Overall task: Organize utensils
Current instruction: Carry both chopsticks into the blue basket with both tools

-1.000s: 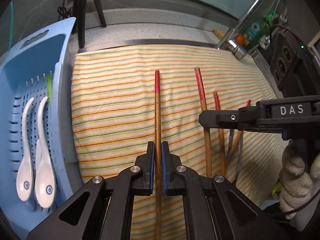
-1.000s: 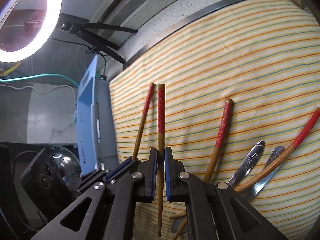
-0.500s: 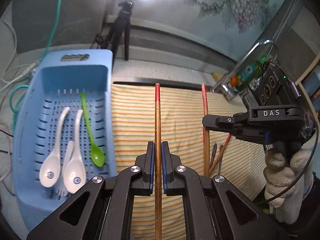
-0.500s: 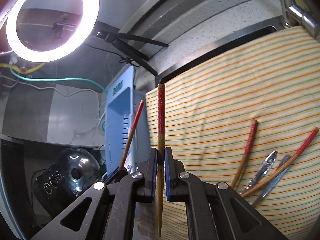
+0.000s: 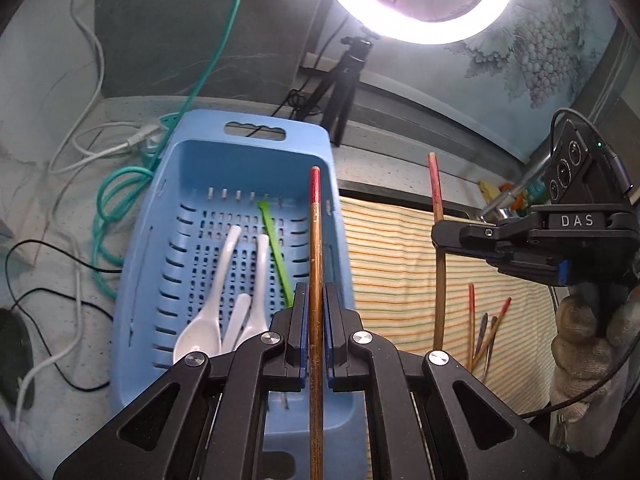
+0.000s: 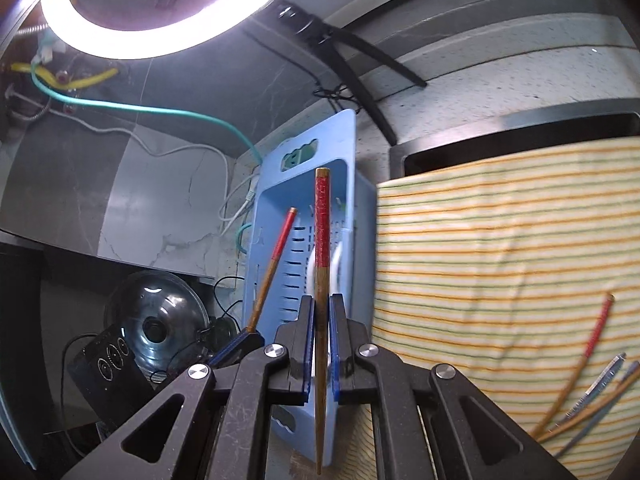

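Over the perforated blue plastic basket [image 5: 248, 152], the left gripper [image 5: 316, 336] and right gripper [image 6: 320, 344] each pinch one red-tipped wooden chopstick [image 5: 315, 264] [image 6: 321, 264]. Held near their narrow ends, they could pivot, perhaps missing the basket on release.

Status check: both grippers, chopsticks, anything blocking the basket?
Left gripper shut on chopstick; right gripper likewise. Both held over blue basket. Spoons lie inside; nothing blocking.

Your right gripper [image 6: 319, 354] clamped a red-tipped chopstick [image 6: 321, 272] upright before the blue basket [image 6: 344, 148] at the striped cloth's [image 6: 500, 240] left edge. Another chopstick [image 6: 588, 348] lay near the cloth's right edge.
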`<state>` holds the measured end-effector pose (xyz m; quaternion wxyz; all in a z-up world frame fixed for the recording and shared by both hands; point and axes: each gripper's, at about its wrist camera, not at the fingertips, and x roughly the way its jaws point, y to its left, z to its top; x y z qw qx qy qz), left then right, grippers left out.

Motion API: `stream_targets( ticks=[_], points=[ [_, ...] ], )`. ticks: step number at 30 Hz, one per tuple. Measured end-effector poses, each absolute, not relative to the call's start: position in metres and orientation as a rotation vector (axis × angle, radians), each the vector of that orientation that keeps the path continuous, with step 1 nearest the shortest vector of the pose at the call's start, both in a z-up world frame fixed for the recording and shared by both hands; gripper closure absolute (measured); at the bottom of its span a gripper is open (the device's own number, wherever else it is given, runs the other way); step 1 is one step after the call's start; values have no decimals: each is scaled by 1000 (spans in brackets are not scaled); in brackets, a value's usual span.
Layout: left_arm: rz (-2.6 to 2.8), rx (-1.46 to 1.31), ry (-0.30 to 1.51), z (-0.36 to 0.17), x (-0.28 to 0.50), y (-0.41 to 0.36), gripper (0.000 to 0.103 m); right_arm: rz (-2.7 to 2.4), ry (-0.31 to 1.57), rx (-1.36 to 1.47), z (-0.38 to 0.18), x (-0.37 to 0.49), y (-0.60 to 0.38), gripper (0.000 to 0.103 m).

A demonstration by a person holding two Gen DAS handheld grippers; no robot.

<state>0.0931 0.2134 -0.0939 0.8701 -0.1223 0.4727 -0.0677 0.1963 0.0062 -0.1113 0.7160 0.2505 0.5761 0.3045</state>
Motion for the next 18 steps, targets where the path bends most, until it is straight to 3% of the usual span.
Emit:
stream_targets(
  ticks=[14, 18],
  points=[
    [-82, -300, 996, -103, 109, 254, 98, 692, 1280, 409, -119, 212, 80, 93],
    [-63, -298, 995, -102, 109, 261, 85, 685, 1266, 367, -116, 212, 87, 88]
  ],
)
